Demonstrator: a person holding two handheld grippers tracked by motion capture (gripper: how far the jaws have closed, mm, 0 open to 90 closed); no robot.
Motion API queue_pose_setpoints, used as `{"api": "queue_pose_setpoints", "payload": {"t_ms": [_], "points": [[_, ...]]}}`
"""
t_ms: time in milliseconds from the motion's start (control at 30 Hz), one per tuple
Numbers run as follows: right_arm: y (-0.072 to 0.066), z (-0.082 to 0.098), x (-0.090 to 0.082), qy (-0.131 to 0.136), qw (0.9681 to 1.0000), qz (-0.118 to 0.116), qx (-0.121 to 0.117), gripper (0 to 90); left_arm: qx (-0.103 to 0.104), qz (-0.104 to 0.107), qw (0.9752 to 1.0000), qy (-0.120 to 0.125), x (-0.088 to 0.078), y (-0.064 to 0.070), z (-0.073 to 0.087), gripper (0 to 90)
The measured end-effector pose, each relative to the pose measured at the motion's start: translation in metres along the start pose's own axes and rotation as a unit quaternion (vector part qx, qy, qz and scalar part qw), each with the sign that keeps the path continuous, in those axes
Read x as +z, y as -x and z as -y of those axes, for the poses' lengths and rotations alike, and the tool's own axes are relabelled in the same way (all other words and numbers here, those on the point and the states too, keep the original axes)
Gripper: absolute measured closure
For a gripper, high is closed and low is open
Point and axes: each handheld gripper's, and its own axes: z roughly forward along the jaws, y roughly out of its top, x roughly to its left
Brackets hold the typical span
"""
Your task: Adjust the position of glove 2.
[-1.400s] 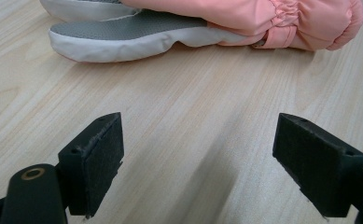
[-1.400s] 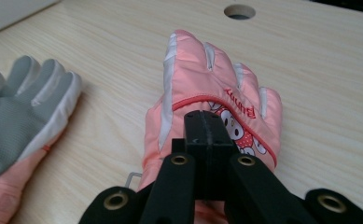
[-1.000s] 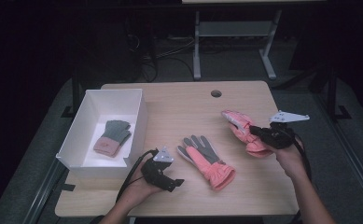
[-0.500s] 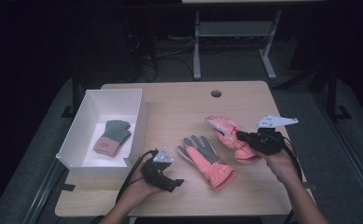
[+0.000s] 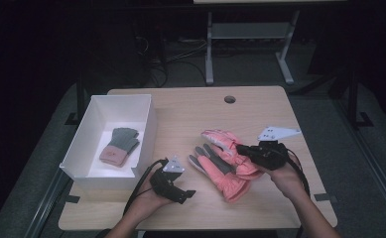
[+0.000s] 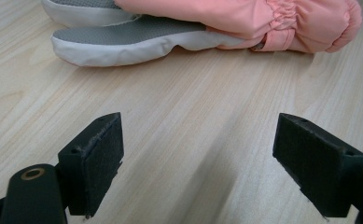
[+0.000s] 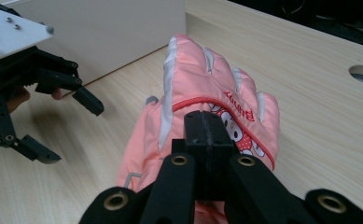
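My right gripper [image 5: 241, 148] is shut on a pink ski glove [image 5: 222, 140] near its cuff, and the glove's fingers point toward the box. In the right gripper view the shut jaws [image 7: 207, 140] pinch the printed back of that glove [image 7: 202, 79]. It hangs partly over a second pink glove [image 5: 219, 171] that lies palm up, grey palm showing, on the table. My left gripper [image 5: 185, 194] rests open near the front edge, just left of the lying glove. In the left gripper view nothing but bare wood sits between its wide-apart jaws [image 6: 198, 163], and the lying glove [image 6: 244, 23] is a little beyond them.
A white box [image 5: 148, 124] stands at the table's left and holds a grey and pink knit glove [image 5: 119, 145]. A cable hole [image 5: 229, 99] sits at the back middle of the table. The right gripper view shows the box wall [image 7: 114, 32] and the open left gripper [image 7: 68, 129].
My right gripper has carried its pink glove leftward, from the right side of the table to over the lying glove. The left gripper has stayed where it was.
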Motion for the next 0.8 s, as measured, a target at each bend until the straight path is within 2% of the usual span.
{"api": "queue_pose_setpoints", "payload": {"t_ms": [67, 300, 433, 500, 733, 800], "points": [[-0.004, -0.001, 0.002, -0.004, 1.0000, -0.001, -0.008, 90.0, 0.002, -0.002, 1.0000, 0.000, -0.001, -0.001, 0.000, 15.7], [-0.016, -0.002, 0.012, -0.015, 0.9998, -0.006, -0.012, 90.0, -0.004, -0.003, 1.0000, 0.008, -0.001, 0.000, 0.000, 15.6], [-0.021, -0.001, 0.018, -0.020, 0.9997, -0.009, -0.013, 90.0, 0.000, -0.001, 1.0000, 0.001, 0.000, 0.000, 0.000, 15.6], [-0.023, -0.001, 0.021, -0.026, 0.9994, -0.005, -0.019, 90.0, 0.001, -0.001, 1.0000, -0.001, 0.000, 0.000, 0.000, 15.6], [-0.031, 0.003, 0.033, -0.050, 0.9986, -0.009, -0.017, 90.0, 0.001, -0.002, 1.0000, 0.001, 0.000, 0.000, 0.000, 15.6], [-0.032, 0.005, 0.037, -0.058, 0.9980, -0.007, -0.025, 90.0, 0.000, -0.001, 1.0000, 0.000, 0.000, 0.000, 0.000, 15.7]]}}
